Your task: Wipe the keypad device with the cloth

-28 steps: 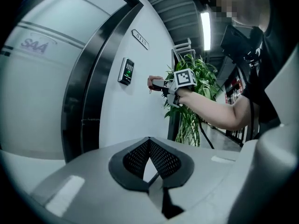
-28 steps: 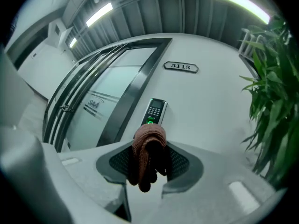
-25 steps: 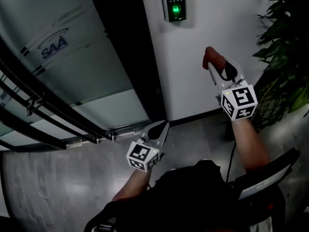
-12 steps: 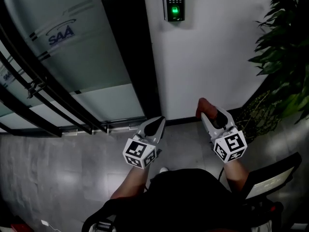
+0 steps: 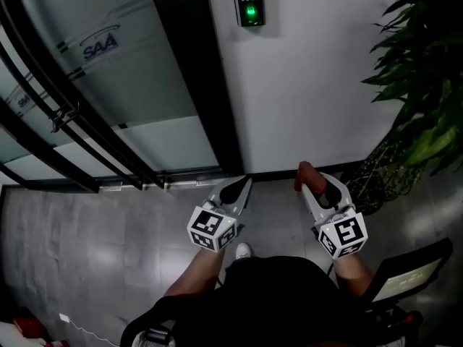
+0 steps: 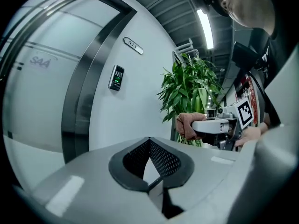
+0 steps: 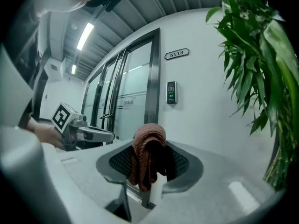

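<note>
Below the wall-mounted keypad device (image 5: pixel 249 2), right gripper (image 5: pixel 317 185) is lowered since 1.0 s ago, jaws pinching the cloth (image 5: pixel 304 173). Left gripper (image 5: pixel 239 190) closed, empty. Wiping pass likely over.

- A plain white wall (image 5: pixel 318 85) stands at twelve o'clock.
- A frosted glass door (image 5: pixel 145 71) in a dark frame (image 5: pixel 192 71) is at ten o'clock.
- The glossy grey floor (image 5: pixel 87 251) spreads at eight o'clock.
- A leafy plant (image 5: pixel 427 63) is at two o'clock.
- A strip light (image 6: pixel 204 29) glows overhead.
</note>
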`<state>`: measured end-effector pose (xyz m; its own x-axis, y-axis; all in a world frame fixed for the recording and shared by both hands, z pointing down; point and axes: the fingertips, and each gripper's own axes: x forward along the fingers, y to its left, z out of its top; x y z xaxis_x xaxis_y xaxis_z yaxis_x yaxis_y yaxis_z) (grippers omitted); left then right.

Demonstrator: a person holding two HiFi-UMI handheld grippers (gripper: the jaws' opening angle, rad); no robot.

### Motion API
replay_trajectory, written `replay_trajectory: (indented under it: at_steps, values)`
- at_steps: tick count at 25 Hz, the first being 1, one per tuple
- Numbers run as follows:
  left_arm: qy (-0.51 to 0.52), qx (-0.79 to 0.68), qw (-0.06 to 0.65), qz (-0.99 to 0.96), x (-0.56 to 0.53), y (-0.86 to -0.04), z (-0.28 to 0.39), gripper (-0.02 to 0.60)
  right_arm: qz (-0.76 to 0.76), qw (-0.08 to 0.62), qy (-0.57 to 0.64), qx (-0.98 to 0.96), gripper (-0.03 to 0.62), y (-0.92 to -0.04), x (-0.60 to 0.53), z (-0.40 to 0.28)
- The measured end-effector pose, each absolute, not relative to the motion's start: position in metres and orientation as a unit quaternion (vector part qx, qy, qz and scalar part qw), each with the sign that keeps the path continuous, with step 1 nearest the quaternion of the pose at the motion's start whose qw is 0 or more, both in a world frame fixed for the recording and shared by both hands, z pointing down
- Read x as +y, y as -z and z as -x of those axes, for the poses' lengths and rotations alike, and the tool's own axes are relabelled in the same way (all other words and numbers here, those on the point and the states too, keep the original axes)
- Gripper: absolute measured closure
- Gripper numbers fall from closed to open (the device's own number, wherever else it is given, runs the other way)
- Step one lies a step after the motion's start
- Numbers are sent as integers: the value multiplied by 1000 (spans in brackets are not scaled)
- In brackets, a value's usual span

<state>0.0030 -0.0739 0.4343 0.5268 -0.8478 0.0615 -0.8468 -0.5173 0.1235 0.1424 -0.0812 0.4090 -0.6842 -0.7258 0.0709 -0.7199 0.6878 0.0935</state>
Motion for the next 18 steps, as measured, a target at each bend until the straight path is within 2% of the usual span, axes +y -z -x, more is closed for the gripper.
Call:
replay_trajectory:
  at_steps: [18]
  values:
    - [-9, -499, 43, -865, -48, -422, -21, 565, -376, 51, 40, -924, 453, -416, -46, -156]
